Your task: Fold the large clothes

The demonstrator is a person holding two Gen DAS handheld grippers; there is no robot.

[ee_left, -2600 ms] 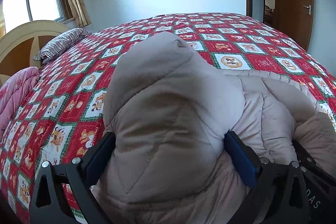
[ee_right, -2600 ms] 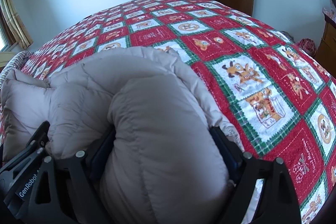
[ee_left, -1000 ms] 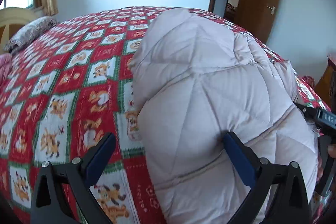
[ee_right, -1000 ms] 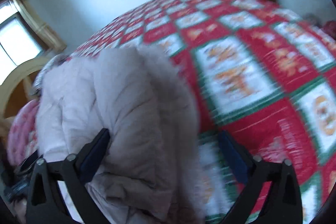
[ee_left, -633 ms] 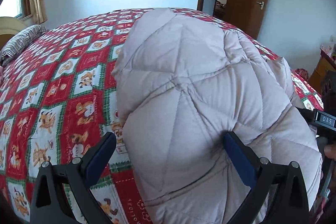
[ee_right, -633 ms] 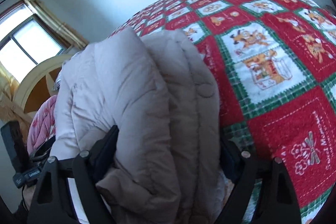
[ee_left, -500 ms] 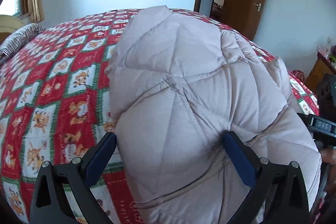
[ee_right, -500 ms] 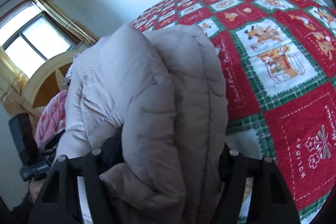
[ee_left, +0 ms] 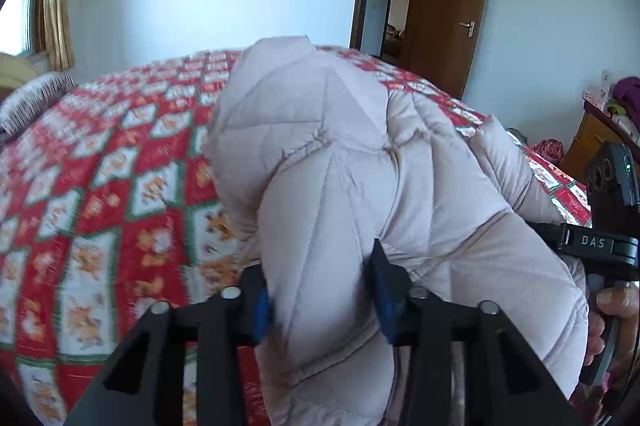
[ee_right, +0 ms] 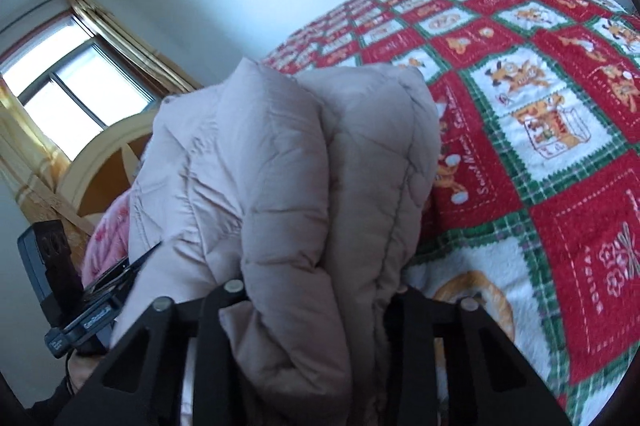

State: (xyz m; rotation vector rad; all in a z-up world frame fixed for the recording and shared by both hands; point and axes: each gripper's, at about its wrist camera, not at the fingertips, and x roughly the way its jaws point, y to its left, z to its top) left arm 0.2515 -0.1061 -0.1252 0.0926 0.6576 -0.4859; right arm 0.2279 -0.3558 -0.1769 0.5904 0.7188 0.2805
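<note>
One puffy coat point(ee_left: 384, 194) fills the middle of both views, over one patterned blanket point(ee_left: 100, 186). Two grippers show, left point(ee_left: 320, 302) and right point(ee_right: 316, 300). One door point(ee_left: 452, 10) stands upper right, one striped pillow point(ee_left: 36, 98) left.

Bright daylight from window point(ee_right: 68, 94), fisheye edge warping, slight motion blur

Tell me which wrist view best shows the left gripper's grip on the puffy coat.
The left wrist view: the left gripper has both blue pads pressed into the quilted coat, fabric bunched between them. The right wrist view shows only that tool's black body at the lower left edge, half hidden behind the coat; its fingers are hidden there.
</note>
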